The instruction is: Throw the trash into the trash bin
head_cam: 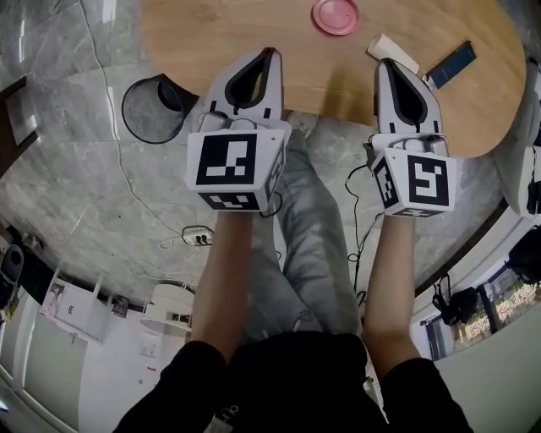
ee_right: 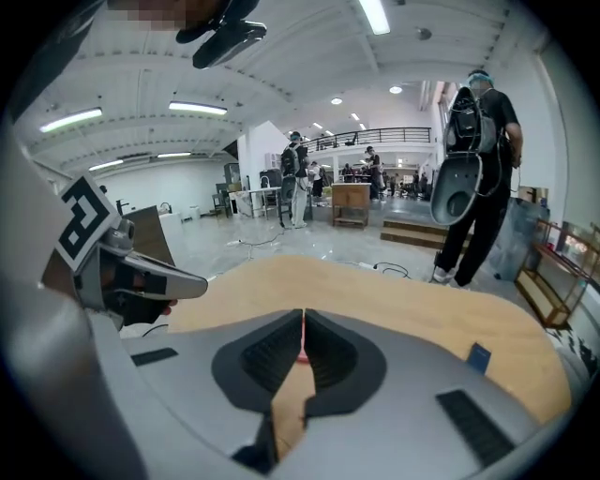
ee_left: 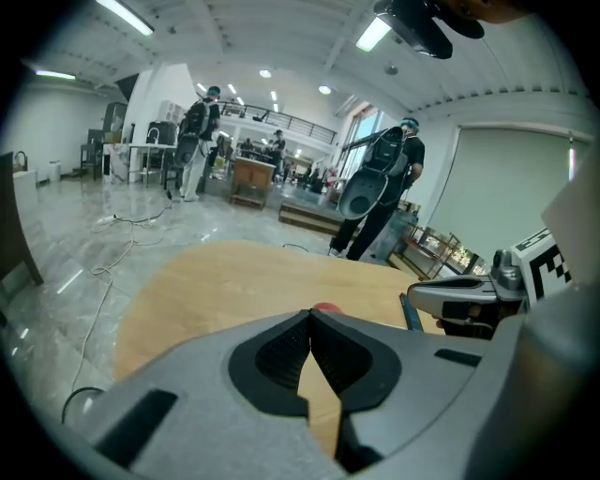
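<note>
A black mesh trash bin (head_cam: 154,108) stands on the floor by the left end of the wooden table (head_cam: 211,34). On the table lie a pink round lid (head_cam: 336,15), a white crumpled piece (head_cam: 391,52) and a blue wrapper (head_cam: 450,62). My left gripper (head_cam: 270,53) hangs over the table's near edge, jaws shut and empty (ee_left: 310,312). My right gripper (head_cam: 385,64) is shut too, holding nothing (ee_right: 303,312), its tip just short of the white piece. The pink lid (ee_left: 325,307) peeks over the left jaws. The blue wrapper (ee_right: 479,357) lies to the right of the right jaws.
Cables (head_cam: 199,237) trail over the marble floor under the table. The person's legs (head_cam: 308,245) are below the grippers. A person with a backpack (ee_left: 380,183) stands beyond the table's far side, others further back (ee_left: 197,141).
</note>
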